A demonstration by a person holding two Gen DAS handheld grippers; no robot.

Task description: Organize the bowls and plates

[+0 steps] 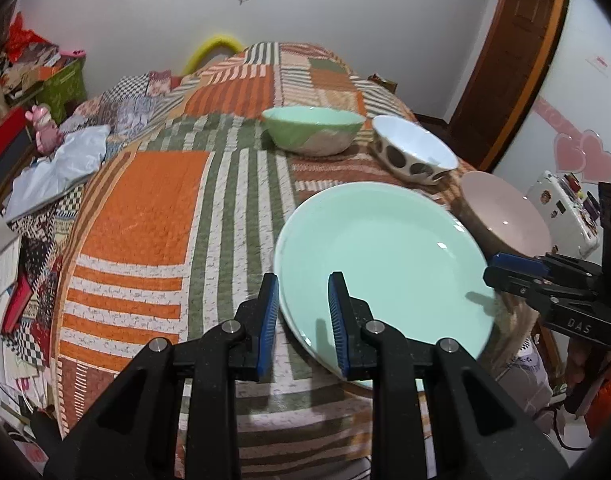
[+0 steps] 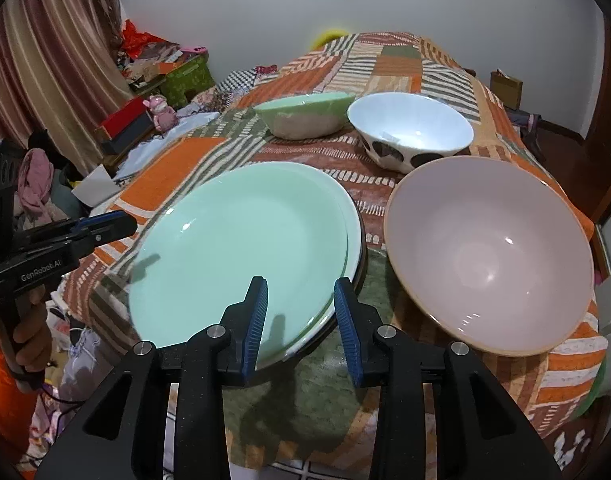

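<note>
Here, in the left wrist view, the left gripper [image 1: 301, 320] sits at the lower centre of the frame, its blue-padded jaws narrowly apart and straddling the near left rim of the round pale mint-green ceramic plate [image 1: 385, 248]; whether the pads actually press that rim I cannot tell. The plate lies on the orange, green and white patchwork quilt [image 1: 145, 216] of the bed. Beyond it, toward the upper centre, stand a green ceramic bowl [image 1: 313, 130] and, just right of it, a white bowl with dark spots [image 1: 415, 152]; a pale pink bowl [image 1: 505, 212] sits at the right edge, near the right gripper [image 1: 505, 272]. In the right wrist view, the right gripper [image 2: 301, 324] is at the lower centre, jaws a little apart with nothing between the pads, poised over the near right rim of the mint plate [image 2: 241, 248], which rests on a dark-rimmed plate [image 2: 359, 268] beneath it. The pink bowl [image 2: 489, 256] fills the right side, with the spotted bowl [image 2: 411, 130] and green bowl [image 2: 305, 114] behind. The left gripper [image 2: 117, 224] enters from the left, held in a hand [image 2: 25, 340].
</note>
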